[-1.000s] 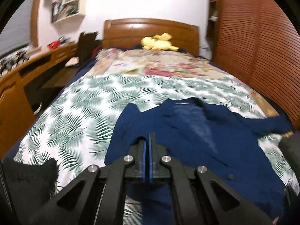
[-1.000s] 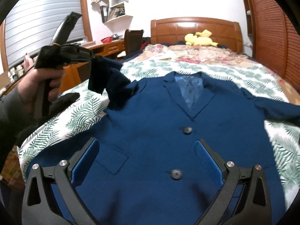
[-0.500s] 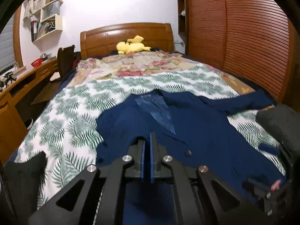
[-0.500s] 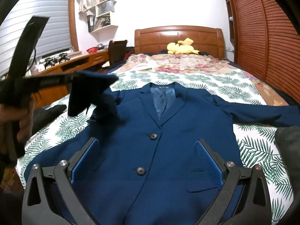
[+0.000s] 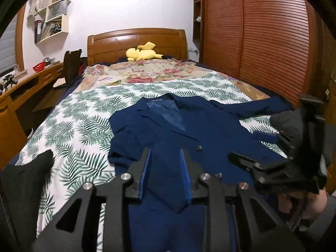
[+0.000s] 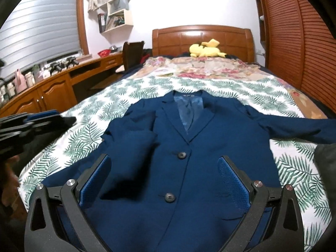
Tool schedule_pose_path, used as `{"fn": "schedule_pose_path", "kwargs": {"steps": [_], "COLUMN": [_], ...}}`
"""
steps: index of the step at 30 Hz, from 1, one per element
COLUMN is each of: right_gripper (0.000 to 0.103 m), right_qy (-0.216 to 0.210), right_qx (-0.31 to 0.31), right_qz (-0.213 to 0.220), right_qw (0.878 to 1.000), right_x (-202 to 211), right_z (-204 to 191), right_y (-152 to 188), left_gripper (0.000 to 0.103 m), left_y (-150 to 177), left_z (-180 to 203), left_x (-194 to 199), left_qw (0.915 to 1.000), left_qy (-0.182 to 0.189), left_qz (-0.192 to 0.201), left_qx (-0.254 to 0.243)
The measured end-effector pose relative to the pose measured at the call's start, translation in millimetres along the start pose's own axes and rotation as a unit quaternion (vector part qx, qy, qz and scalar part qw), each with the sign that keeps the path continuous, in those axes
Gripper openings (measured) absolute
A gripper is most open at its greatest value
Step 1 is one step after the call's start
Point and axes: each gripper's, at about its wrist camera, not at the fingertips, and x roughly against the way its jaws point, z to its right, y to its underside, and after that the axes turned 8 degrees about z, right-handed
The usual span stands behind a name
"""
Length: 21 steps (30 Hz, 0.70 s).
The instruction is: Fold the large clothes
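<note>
A navy blazer (image 6: 199, 168) lies front up and buttoned on the leaf-print bedcover (image 6: 94, 130). Its left sleeve (image 6: 130, 147) is folded in over the chest, while the other sleeve (image 6: 294, 128) stretches out to the right. My left gripper (image 5: 166, 174) is opening; the sleeve end (image 5: 168, 184) shows between its fingers. In the right wrist view the left gripper (image 6: 63, 121) sits clear of the fallen sleeve. My right gripper (image 6: 163, 180) hovers wide open over the blazer's lower front, holding nothing. It also shows in the left wrist view (image 5: 252, 163) in a hand.
A yellow plush toy (image 6: 206, 49) rests by the wooden headboard (image 6: 201, 37). A long wooden desk (image 6: 52, 88) runs along the left, slatted wardrobe doors (image 6: 304, 42) along the right. Dark garments lie at the bed's left edge (image 5: 25, 178) and right edge (image 6: 325, 163).
My left gripper carried the sleeve rightward over the blazer front, then its jaws parted and the sleeve dropped onto the chest. The right gripper stayed open and drew back slightly.
</note>
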Motion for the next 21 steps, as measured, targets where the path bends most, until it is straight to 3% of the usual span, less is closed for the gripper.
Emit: {"fn": "schedule_pose_path", "kwargs": {"steps": [9, 12, 13, 14, 15, 21], "right_gripper": [0.099, 0.092, 0.087, 0.075, 0.072, 0.069], "right_qy": [-0.048, -0.074, -0.082, -0.086, -0.089, -0.109], "right_qx": [0.032, 0.055, 0.065, 0.071, 0.081, 0.11], "right_qz": [-0.044, -0.063, -0.071, -0.076, -0.085, -0.124], "right_qw": [0.997, 0.994, 0.992, 0.991, 0.989, 0.98], "right_x": [-36.3, -45.7, -49.4, -52.5, -57.0, -78.1], "right_z": [-35.8, -54.3, -61.6, -65.5, -72.0, -93.4], "right_y": [16.0, 23.5, 26.9, 29.2, 32.9, 49.9], "left_gripper": [0.029, 0.029, 0.029, 0.029, 0.03, 0.03], "left_y": [28.0, 33.5, 35.0, 36.4, 37.6, 42.0], "left_z": [-44.4, -58.1, -61.5, -63.9, -66.8, -75.7], "left_x": [29.1, 36.3, 39.1, 40.6, 42.7, 47.2], "left_qw": [0.9992, 0.9988, 0.9987, 0.9986, 0.9986, 0.9984], "left_qy": [-0.029, -0.034, -0.035, -0.037, -0.04, -0.047], "left_qz": [-0.003, -0.004, -0.003, -0.002, -0.001, -0.002], "left_qx": [0.027, 0.035, 0.037, 0.037, 0.036, 0.03]}}
